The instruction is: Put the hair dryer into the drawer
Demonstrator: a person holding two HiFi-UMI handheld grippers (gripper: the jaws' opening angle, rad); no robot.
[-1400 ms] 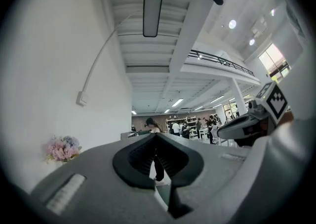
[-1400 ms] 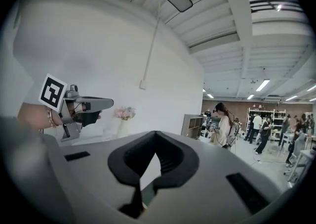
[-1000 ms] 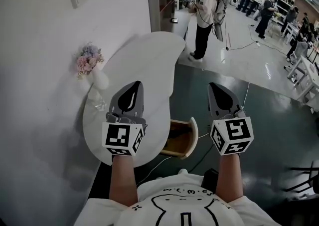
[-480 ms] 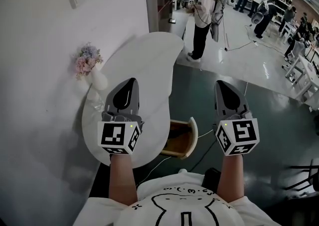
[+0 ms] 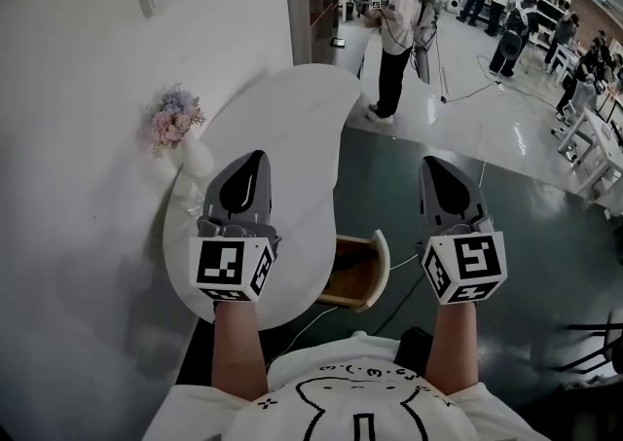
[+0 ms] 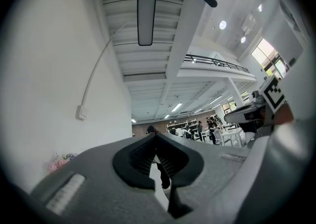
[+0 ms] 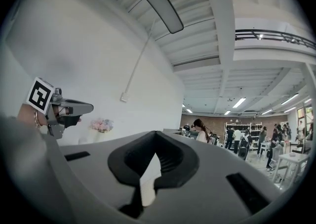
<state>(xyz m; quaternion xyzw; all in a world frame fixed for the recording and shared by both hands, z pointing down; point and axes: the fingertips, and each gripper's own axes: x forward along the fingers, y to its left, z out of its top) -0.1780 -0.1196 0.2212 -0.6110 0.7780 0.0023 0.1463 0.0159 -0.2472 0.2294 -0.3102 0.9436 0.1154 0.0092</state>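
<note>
The left gripper [image 5: 255,159] is held over the near half of the white, kidney-shaped tabletop [image 5: 292,118]; in the left gripper view, the two grey jaws of the left gripper [image 6: 156,136] meet at their tips, closed together with nothing between them; through the narrow slot lower down only the room beyond shows. The right gripper [image 5: 431,165] is held past the table's right edge, above the dark green floor [image 5: 389,176], roughly level with the left one and well apart from it; in the right gripper view, the jaws of the right gripper [image 7: 156,134] are likewise closed tip to tip and empty. Each gripper carries its marker cube at the rear, next to the holder's bare forearm [image 5: 237,351]. Between the two grippers, below the table's near right edge, a drawer with a pale curved front [image 5: 378,269] stands pulled out; its brown interior is partly in view, and a thin white cable [image 5: 302,326] runs along the floor just beside it. The hair dryer cannot be made out in any view; whether it lies inside the drawer cannot be determined. A bunch of pink and blue flowers in a white vase [image 5: 173,118] stands at the table's left edge, against the white wall [image 5: 78,137]. A person in a white top and dark trousers [image 5: 399,30] stands beyond the far end of the table.
</note>
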